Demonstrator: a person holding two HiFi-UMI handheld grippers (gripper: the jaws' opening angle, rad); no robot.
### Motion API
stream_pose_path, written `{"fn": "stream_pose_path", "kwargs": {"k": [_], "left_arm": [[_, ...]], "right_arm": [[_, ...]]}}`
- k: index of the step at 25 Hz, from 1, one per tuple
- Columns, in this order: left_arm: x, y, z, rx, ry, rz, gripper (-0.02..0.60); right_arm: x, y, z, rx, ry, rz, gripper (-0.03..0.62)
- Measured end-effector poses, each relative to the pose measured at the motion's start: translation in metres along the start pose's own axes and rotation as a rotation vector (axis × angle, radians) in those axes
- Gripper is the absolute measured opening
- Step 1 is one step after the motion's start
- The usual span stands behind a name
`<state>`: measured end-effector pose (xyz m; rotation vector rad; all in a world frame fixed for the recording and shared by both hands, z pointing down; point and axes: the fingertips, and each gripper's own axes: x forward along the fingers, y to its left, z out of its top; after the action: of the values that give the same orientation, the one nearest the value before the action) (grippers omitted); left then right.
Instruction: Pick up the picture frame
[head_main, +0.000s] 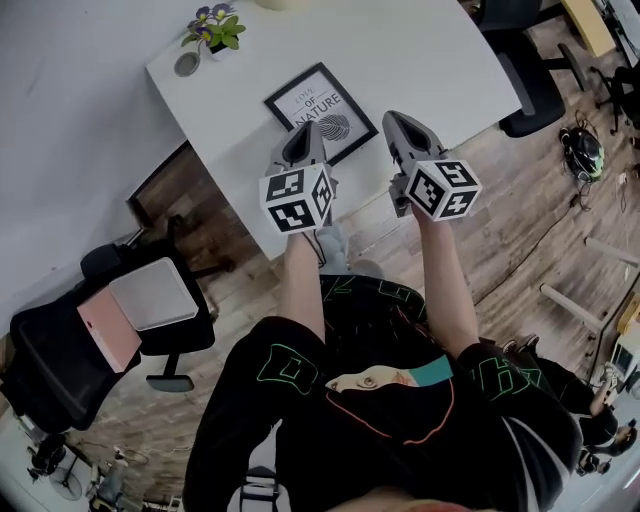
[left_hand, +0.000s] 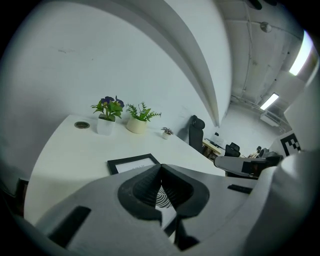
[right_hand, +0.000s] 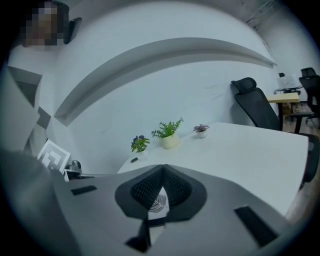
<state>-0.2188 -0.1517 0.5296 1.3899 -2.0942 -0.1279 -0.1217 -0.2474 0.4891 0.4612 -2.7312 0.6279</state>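
A black picture frame (head_main: 321, 113) with a white print lies flat on the white table (head_main: 430, 60), close to its near edge. My left gripper (head_main: 302, 132) is shut and empty, its tip over the frame's near left side. My right gripper (head_main: 396, 120) is also shut and empty, just right of the frame's near corner. In the left gripper view the frame (left_hand: 131, 163) lies right ahead of the closed left gripper (left_hand: 161, 168). In the right gripper view the frame's leaf print (right_hand: 159, 202) shows below the closed right gripper (right_hand: 162, 170).
Three small potted plants (left_hand: 107, 112) (left_hand: 139, 120) (left_hand: 166, 132) stand along the table's far edge by the wall. A black chair (head_main: 110, 330) carrying a grey laptop and a pink book stands at the left. Another black chair (head_main: 530, 90) is at the table's right end.
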Motion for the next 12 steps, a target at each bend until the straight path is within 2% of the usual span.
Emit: {"fn": "stream_pose_path", "kwargs": {"k": [12], "left_arm": [[-0.008, 0.041, -0.007, -0.108, 0.000, 0.097, 0.008]], "right_arm": [[0.031, 0.025, -0.014, -0.095, 0.139, 0.029, 0.005]]}}
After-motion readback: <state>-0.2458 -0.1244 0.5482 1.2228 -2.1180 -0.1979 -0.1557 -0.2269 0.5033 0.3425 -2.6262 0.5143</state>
